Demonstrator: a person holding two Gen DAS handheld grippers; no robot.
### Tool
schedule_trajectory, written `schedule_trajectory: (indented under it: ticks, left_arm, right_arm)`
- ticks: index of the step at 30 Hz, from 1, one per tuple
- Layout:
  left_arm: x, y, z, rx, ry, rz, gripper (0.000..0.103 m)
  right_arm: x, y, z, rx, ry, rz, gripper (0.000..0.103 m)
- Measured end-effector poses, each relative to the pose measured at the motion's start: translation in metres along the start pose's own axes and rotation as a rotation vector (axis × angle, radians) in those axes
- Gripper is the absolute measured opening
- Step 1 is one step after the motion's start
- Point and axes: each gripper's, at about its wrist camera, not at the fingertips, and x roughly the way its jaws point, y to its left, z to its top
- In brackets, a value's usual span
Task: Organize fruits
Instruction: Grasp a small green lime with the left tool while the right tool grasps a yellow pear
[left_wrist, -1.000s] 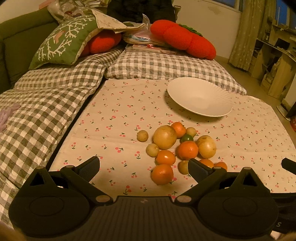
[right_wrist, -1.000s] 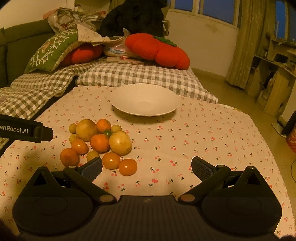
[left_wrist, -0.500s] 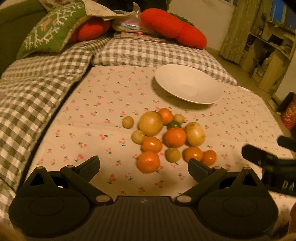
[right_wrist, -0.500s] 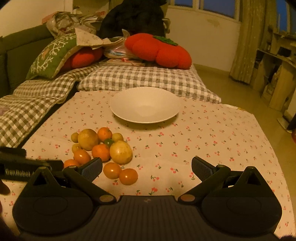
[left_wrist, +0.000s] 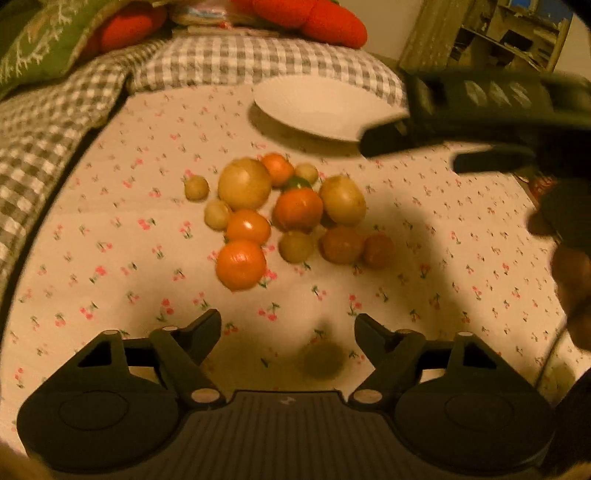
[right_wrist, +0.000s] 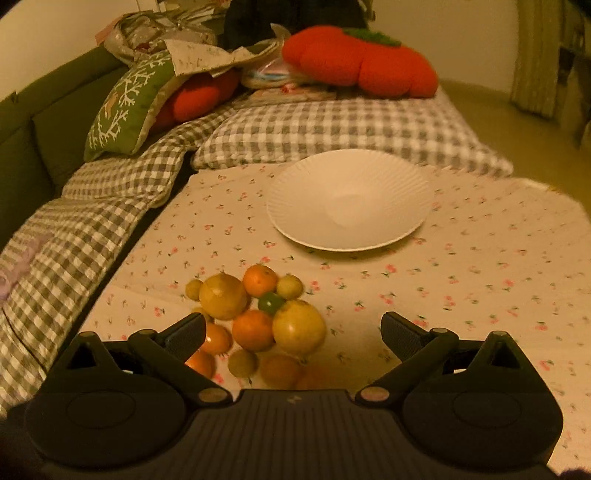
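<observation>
A pile of fruit (left_wrist: 295, 218) lies on the cherry-print cloth (left_wrist: 110, 240): oranges (left_wrist: 241, 264), yellow round fruits (left_wrist: 244, 183) and one green one (left_wrist: 299, 182). Behind it stands an empty white plate (left_wrist: 317, 107). My left gripper (left_wrist: 288, 328) hovers just short of the pile, jaws closing with nothing between them. My right gripper (right_wrist: 291, 325) hangs over the pile (right_wrist: 258, 325), jaws wide and closing slightly, with a big yellow fruit (right_wrist: 299, 326) and an orange (right_wrist: 253, 329) below the gap, untouched. The plate (right_wrist: 347, 199) lies beyond. In the left wrist view, the right gripper (left_wrist: 410, 153) reaches in from the upper right.
Checked cushions (right_wrist: 332, 129) border the cloth at the back and left. A green pillow (right_wrist: 125, 107) and a red pumpkin cushion (right_wrist: 354, 62) lie behind them. A dark sofa (right_wrist: 26, 147) rises at the left. A hand (left_wrist: 572, 273) shows at the right edge.
The left gripper has dipped toward the fruit and its jaws have narrowed. The right gripper has swung left over the pile and now shows in the left wrist view.
</observation>
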Motion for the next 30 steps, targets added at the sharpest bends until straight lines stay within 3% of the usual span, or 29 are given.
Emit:
schedule_trajectory:
  ticks: [4, 6, 8, 13, 23, 30]
  left_arm:
    - [0.008, -0.001, -0.004, 0.009, 0.025, -0.022, 0.060]
    - [0.013, -0.004, -0.009, 0.015, 0.045, -0.031, 0.052]
    - [0.019, -0.008, -0.011, 0.017, 0.070, -0.052, 0.036]
    - [0.026, -0.014, -0.013, 0.022, 0.070, -0.053, 0.015]
    - [0.012, 0.012, 0.005, -0.111, -0.016, -0.048, 0.014]
    - [0.005, 0.023, 0.012, -0.181, -0.055, -0.039, 0.014]
  right_arm:
    - [0.007, -0.005, -0.006, -0.005, -0.017, 0.006, 0.096]
    - [0.010, -0.008, -0.008, -0.011, -0.007, 0.007, 0.089]
    - [0.014, -0.010, -0.006, -0.015, 0.002, 0.015, 0.084]
    - [0.017, -0.021, -0.001, 0.028, 0.010, 0.023, 0.076]
    - [0.033, -0.020, -0.008, 0.036, 0.067, 0.069, 0.064]
    - [0.054, -0.032, -0.009, 0.182, 0.105, 0.100, 0.053]
